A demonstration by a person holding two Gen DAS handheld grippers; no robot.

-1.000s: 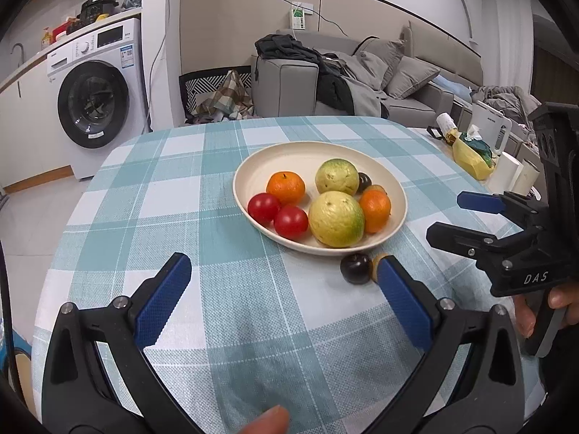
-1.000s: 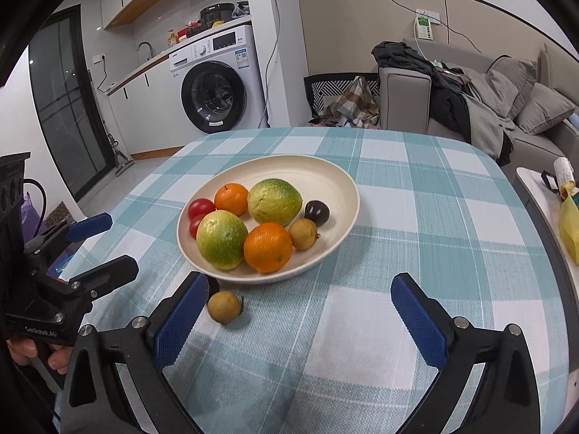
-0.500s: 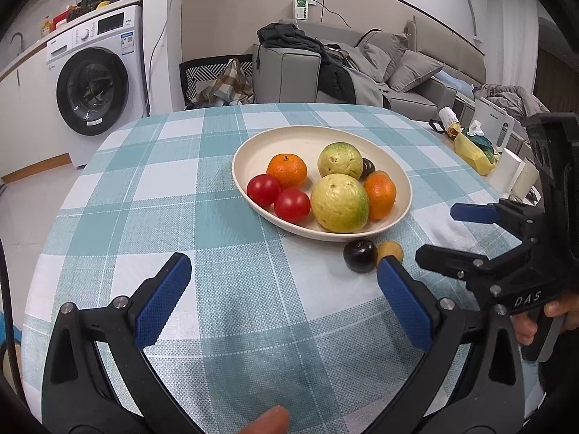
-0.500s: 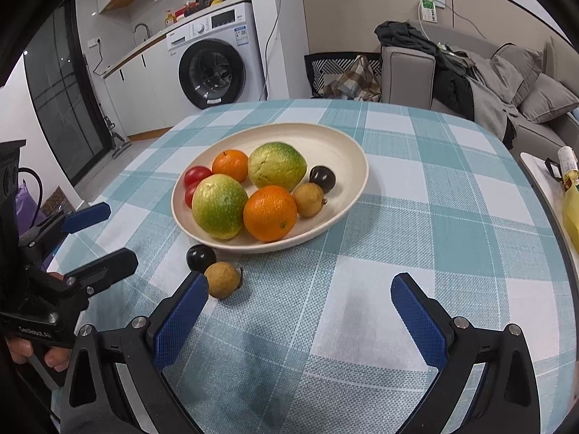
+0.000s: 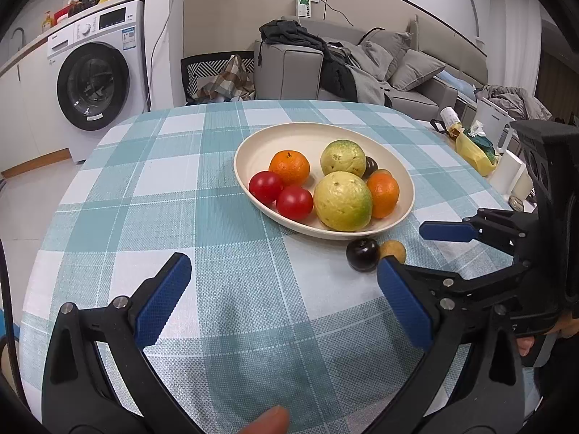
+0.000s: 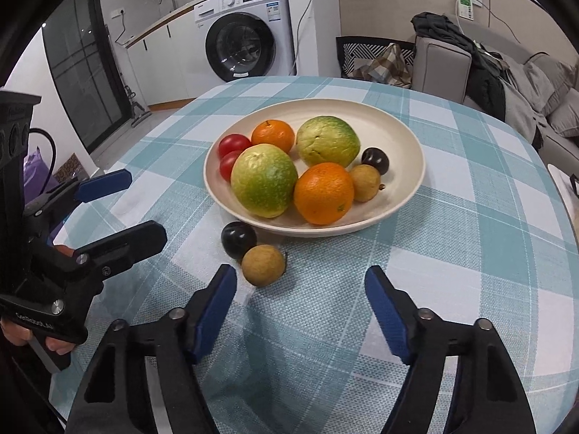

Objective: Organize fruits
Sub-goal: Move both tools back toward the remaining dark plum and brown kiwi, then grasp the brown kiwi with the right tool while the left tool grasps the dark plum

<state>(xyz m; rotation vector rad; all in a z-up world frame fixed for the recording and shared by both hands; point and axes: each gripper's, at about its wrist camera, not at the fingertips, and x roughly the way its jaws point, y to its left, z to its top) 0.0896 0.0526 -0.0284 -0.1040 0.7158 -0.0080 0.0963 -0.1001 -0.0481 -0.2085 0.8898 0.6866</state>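
We hold both grippers, left (image 5: pixel 284 298) and right (image 6: pixel 300 302), wide apart and empty. A dark plum (image 6: pixel 239 239) and brown longan (image 6: pixel 263 265) touch just outside the plate (image 6: pixel 405 137). The washing machine's (image 6: pixel 246 29) label is unreadable.

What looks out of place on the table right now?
Two small fruits lie off the plate: a dark plum and a brown longan, side by side on the tablecloth just outside the plate's near rim. Every other fruit sits in the plate. Nothing looks spilled or damaged.
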